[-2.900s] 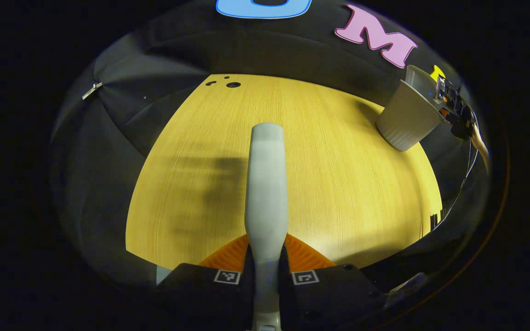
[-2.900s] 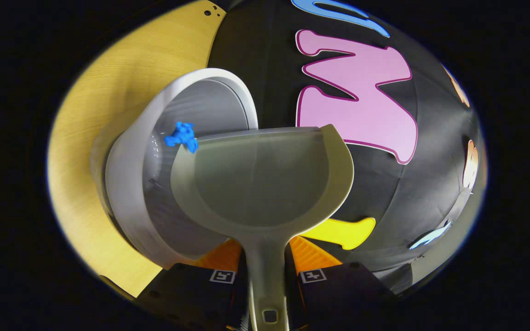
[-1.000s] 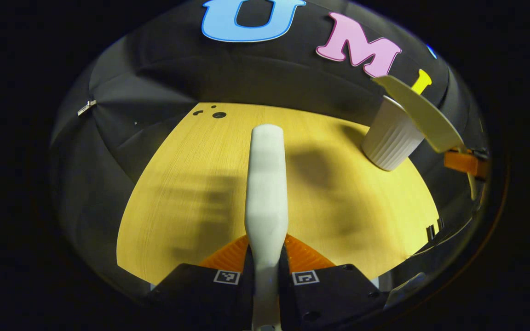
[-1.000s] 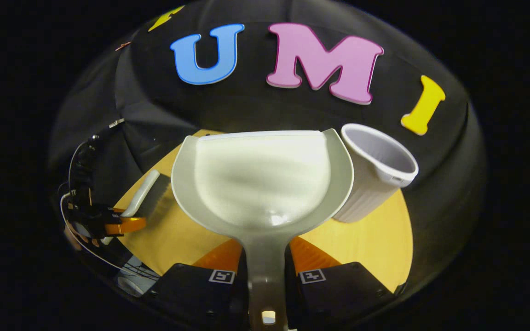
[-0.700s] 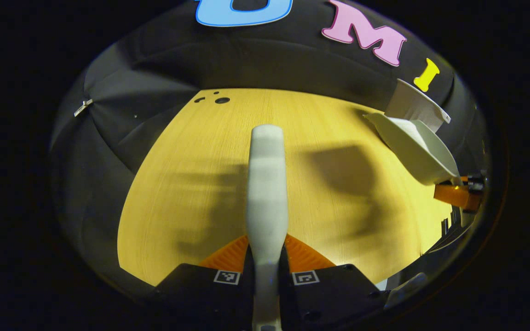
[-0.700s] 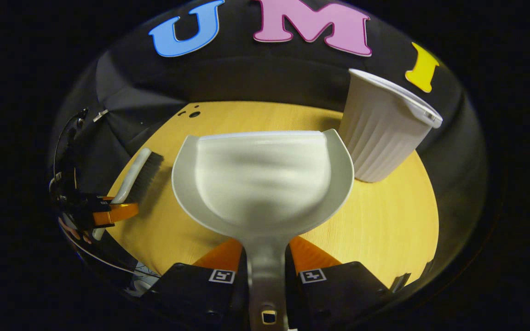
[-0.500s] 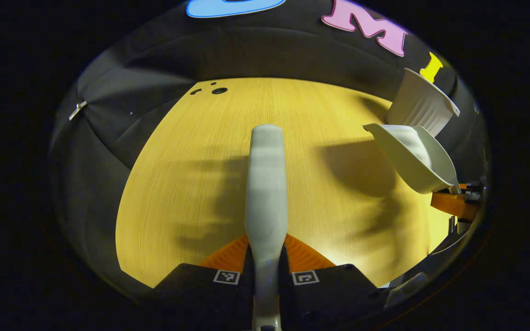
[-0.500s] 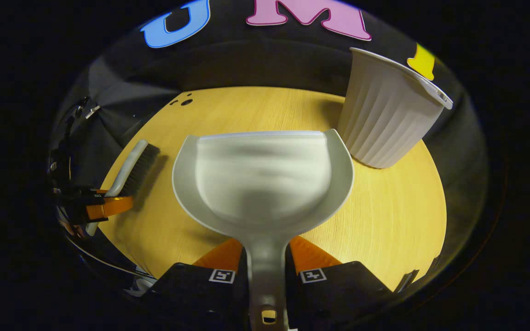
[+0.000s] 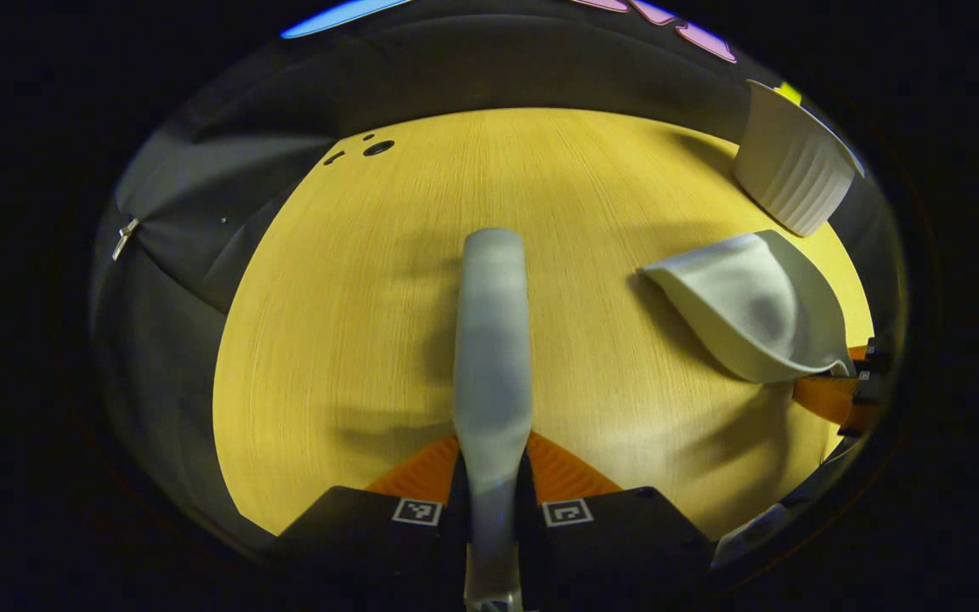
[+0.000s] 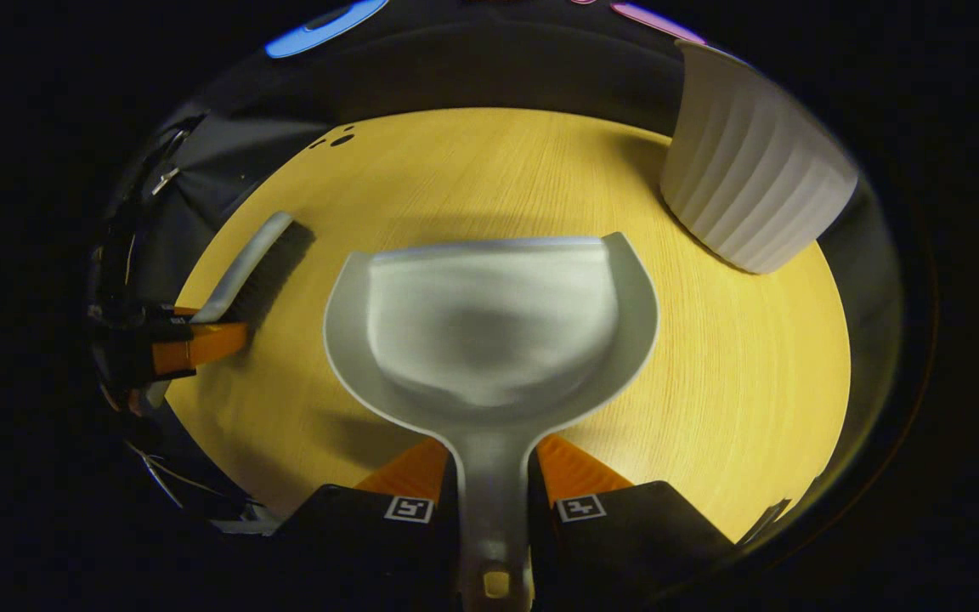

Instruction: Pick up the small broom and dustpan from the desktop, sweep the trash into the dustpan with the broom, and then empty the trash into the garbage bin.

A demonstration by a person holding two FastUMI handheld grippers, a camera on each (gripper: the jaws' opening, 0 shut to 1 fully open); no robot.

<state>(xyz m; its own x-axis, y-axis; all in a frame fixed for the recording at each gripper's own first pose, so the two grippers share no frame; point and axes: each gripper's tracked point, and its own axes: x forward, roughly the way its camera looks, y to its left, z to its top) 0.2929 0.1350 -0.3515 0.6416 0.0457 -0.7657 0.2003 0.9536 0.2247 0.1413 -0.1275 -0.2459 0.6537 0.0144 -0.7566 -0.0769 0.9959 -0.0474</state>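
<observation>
In the left gripper view, the left hand-held gripper (image 9: 492,476) at 6 o'clock pinches the small broom (image 9: 492,340) by its handle, both fingers pressed against it, and the pale back of the broom runs straight up toward the centre over the wooden surface (image 9: 353,323). At 3 o'clock there the dustpan (image 9: 753,306) hangs low above the wood with its shadow just beneath, and the ribbed white garbage bin (image 9: 795,183) stands at 2 o'clock. In the right gripper view, the right hand-held gripper (image 10: 494,497) at 6 o'clock grips the dustpan's handle between both fingers, the empty pan spreading across the centre; whether its front lip touches the wood cannot be told. The broom's dark bristles show at 9 o'clock, the bin at 2 o'clock.
</observation>
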